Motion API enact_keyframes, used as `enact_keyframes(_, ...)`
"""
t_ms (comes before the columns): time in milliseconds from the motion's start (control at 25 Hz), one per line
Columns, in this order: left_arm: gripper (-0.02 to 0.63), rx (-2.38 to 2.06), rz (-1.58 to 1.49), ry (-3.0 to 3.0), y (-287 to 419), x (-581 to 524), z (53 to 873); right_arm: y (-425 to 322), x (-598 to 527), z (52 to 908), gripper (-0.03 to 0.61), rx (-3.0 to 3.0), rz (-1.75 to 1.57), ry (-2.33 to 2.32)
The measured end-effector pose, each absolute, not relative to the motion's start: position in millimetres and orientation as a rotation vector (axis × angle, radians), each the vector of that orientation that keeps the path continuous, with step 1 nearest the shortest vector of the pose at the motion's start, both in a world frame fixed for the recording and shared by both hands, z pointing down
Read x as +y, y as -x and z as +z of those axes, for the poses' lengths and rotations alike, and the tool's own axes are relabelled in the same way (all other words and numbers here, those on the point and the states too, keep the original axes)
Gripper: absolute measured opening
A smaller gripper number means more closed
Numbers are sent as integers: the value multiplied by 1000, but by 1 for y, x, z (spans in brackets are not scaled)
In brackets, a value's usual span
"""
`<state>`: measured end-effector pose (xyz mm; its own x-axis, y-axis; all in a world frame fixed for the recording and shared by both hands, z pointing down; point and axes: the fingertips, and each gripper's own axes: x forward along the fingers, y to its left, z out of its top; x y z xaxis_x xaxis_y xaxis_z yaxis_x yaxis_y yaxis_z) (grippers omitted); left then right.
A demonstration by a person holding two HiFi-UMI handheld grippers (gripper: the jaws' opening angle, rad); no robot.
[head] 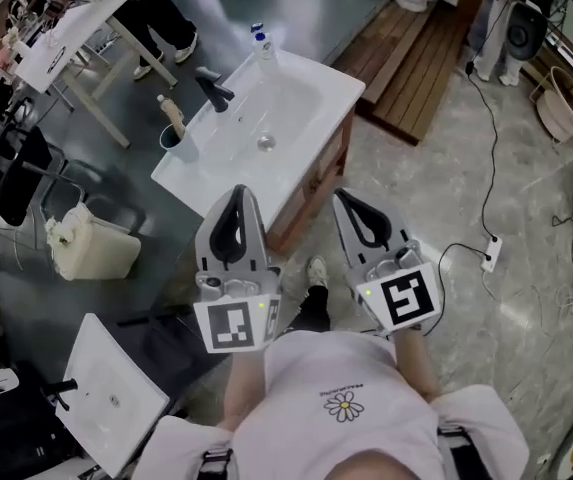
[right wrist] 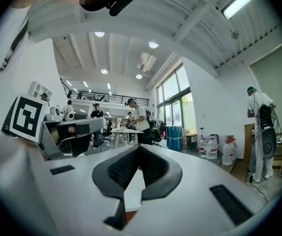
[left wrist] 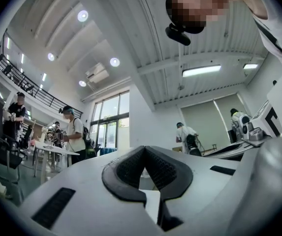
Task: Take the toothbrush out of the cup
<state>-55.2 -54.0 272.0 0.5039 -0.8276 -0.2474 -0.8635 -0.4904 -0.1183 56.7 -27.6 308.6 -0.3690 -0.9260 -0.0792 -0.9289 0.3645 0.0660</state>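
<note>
Left gripper (head: 238, 198): jaws together with nothing between them, held in front of the person's chest.
Right gripper (head: 346, 200): jaws together, also empty, just beside the left one.
Cup (head: 179, 146): stands on a corner of the white washbasin (head: 296, 98), well apart from both grippers.
Toothbrush (head: 172, 115): stands in the cup, too small to show detail.
Gripper views: only the hall shows beyond the jaws.
</note>
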Motion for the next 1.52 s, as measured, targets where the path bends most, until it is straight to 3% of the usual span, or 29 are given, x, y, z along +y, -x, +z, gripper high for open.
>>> enact_keyframes(600, 16, 1646, 271, 2499, 101, -233, 283, -8, -219, 313, 12, 2726, 102, 1625)
enact_keyframes(1520, 15, 1834, 240, 2340, 114, -256, 269, -2, -263, 290, 12, 2669, 132, 1513)
